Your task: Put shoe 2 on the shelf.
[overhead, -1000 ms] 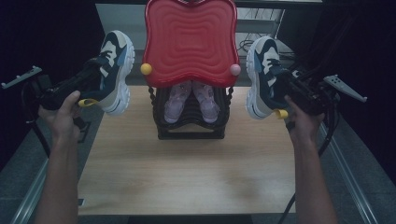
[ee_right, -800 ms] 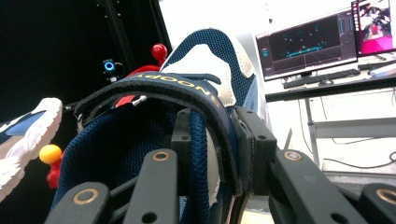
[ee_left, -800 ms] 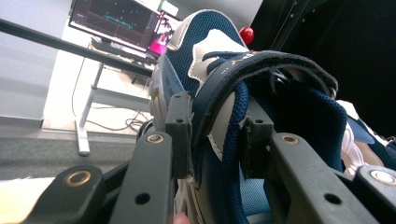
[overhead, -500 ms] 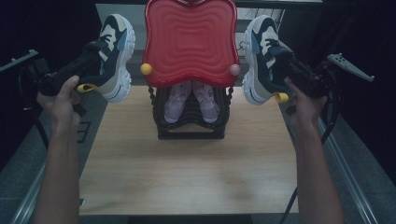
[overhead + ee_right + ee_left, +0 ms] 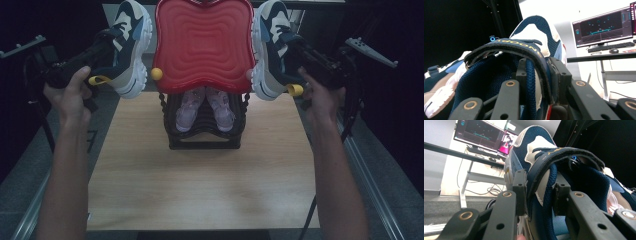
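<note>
High view shows the wooden table (image 5: 200, 190) bearing a black shoe rack (image 5: 205, 132) with a red top shelf (image 5: 202, 45), a pink pair of small shoes (image 5: 205, 105) sitting on its lower tier. Left gripper (image 5: 102, 47) is clamped on the collar of the left sneaker (image 5: 127, 47) and right gripper (image 5: 295, 50) on the right sneaker (image 5: 270, 50), both held aloft beside the red shelf. Judging by that, lifting is done and setting them on the rack remains.
</note>
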The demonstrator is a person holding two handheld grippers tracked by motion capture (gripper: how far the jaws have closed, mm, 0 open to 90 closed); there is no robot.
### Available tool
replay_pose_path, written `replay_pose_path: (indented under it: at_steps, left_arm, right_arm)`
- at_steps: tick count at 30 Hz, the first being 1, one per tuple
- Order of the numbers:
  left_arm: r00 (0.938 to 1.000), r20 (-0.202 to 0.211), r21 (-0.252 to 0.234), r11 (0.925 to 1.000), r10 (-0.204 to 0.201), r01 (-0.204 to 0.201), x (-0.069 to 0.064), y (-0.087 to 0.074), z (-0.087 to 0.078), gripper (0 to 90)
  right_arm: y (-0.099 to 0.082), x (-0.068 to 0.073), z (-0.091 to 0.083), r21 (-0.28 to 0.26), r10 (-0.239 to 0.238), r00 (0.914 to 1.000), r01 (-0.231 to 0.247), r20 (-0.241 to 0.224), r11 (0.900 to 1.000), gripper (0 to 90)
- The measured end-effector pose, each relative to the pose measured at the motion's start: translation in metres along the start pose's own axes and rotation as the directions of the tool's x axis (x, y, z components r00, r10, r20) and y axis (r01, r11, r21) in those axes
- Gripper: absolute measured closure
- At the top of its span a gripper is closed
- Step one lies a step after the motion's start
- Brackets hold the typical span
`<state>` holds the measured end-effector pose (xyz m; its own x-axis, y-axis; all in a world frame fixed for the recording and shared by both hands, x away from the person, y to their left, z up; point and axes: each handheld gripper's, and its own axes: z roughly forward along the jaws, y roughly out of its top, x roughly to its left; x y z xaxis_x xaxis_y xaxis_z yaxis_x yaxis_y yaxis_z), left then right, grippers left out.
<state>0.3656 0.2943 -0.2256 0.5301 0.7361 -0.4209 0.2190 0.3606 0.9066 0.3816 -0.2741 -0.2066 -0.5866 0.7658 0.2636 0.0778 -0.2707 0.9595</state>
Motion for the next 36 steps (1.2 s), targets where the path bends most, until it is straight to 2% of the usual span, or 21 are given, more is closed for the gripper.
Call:
replay_pose_path:
  at_steps: [7, 13, 18, 24, 36]
  left_arm:
    - [0.9999, 0.0, 0.008, 0.9999, 0.013, -0.013, -0.012, 0.009, 0.015, 70.1]
    - [0.9992, -0.012, 0.011, 0.9992, 0.039, -0.039, -0.023, 0.015, 0.027, 70.1]
    - [0.9997, 0.008, 0.001, 0.9998, 0.021, -0.021, -0.028, 0.016, 0.042, 70.2]
    - [0.9994, 0.0, 0.009, 0.9993, 0.035, -0.035, -0.036, 0.016, 0.058, 70.1]
    - [0.9974, -0.013, 0.022, 0.9972, 0.071, -0.071, -0.052, 0.022, 0.084, 70.1]
  right_arm:
    - [0.008, 0.013, 0.018, 0.007, -0.006, 0.9998, 0.006, -0.018, 1.0, 71.2]
    - [0.011, 0.02, 0.035, 0.007, -0.004, 0.9991, 0.005, -0.042, 1.0, 71.2]
    - [0.014, 0.025, 0.048, 0.005, 0.0, 0.9984, 0.0, -0.056, 1.0, 71.5]
    - [0.016, 0.031, 0.064, 0.033, -0.018, 0.9983, 0.019, -0.056, 0.9993, 71.5]
    - [0.021, 0.033, 0.084, 0.066, -0.042, 0.9989, 0.043, -0.023, 0.9969, 71.6]
